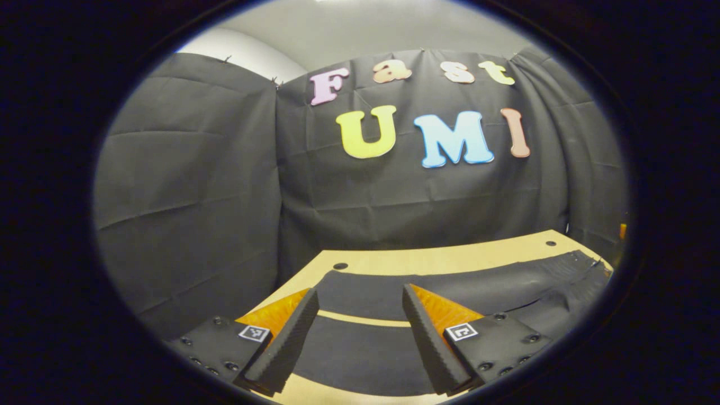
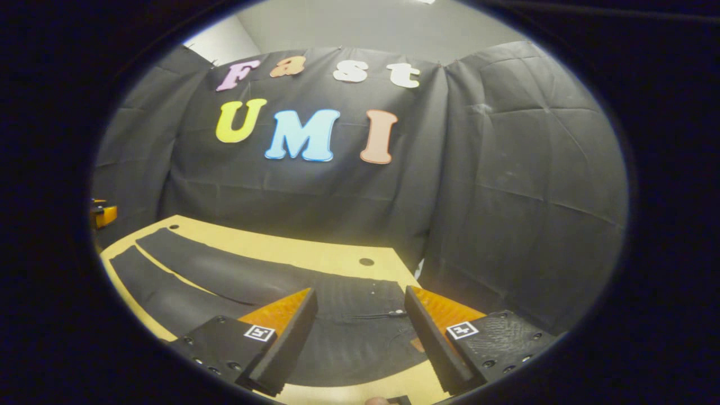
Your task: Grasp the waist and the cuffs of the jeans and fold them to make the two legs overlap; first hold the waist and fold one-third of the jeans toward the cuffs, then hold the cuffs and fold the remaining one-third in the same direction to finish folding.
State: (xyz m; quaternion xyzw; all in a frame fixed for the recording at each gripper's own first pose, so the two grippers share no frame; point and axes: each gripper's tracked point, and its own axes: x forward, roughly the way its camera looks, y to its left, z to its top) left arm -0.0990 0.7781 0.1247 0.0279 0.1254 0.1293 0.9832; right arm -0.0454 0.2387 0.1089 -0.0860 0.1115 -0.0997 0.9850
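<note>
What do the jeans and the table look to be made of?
Jeans: dark, matte woven cloth, probably black denim; they lie limp and flat, with a stitched waistband and small rivets or a button.
Table: light wood or wood-look board, smooth with a faint sheen and round drilled holes; solid or laminate, cannot tell.

- Black creased cloth booth wall (image 1: pixel 197 185) hangs round my front & sides.
- Pale grey ceiling (image 2: pixel 349 22) above it.
- Light wooden table w/ dark round holes (image 1: pixel 427 260) below me.
</note>
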